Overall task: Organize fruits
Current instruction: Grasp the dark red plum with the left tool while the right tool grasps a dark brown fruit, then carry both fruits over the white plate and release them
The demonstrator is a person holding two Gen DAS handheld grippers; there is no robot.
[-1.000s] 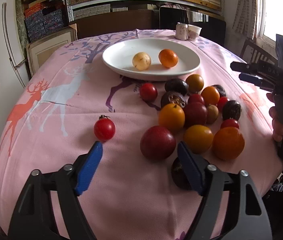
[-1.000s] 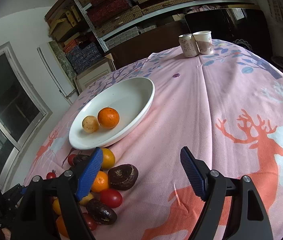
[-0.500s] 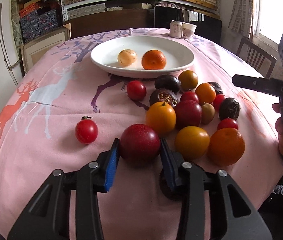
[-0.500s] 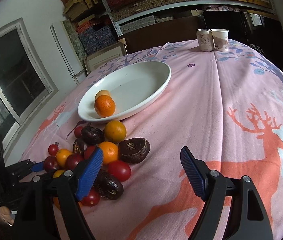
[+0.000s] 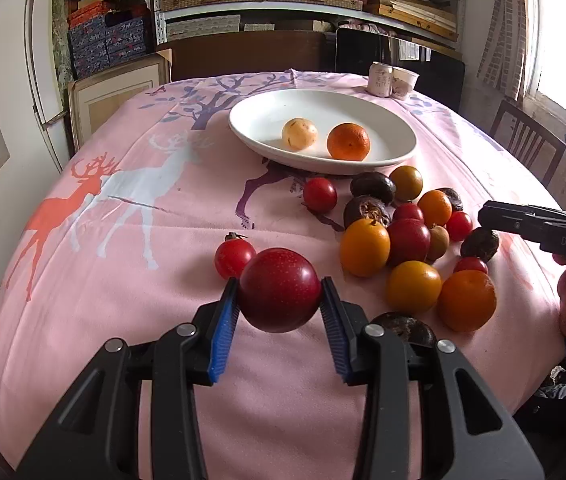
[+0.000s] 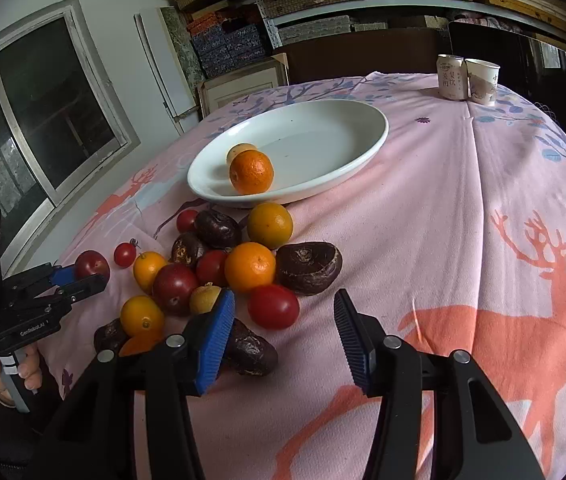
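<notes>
My left gripper [image 5: 279, 312] is shut on a dark red plum [image 5: 279, 290], held above the pink cloth; the plum also shows in the right wrist view [image 6: 91, 265]. A white plate [image 5: 259, 112] at the far middle holds an orange [image 5: 348, 141] and a pale round fruit [image 5: 299, 133]. A pile of several fruits [image 5: 407, 240] lies in front of the plate: oranges, red tomatoes, dark brown fruits. My right gripper [image 6: 284, 330] is open and empty, low over the near edge of the pile, by a red tomato [image 6: 273, 306].
A small red tomato [image 5: 234, 256] lies alone just behind the held plum. A can [image 6: 450, 77] and a paper cup [image 6: 482, 80] stand at the table's far edge. A chair [image 5: 523, 140] stands at the right. Shelves fill the back wall.
My left gripper has closed on the dark red plum and lifted it off the cloth. My right gripper has moved closer to the fruit pile and stays open.
</notes>
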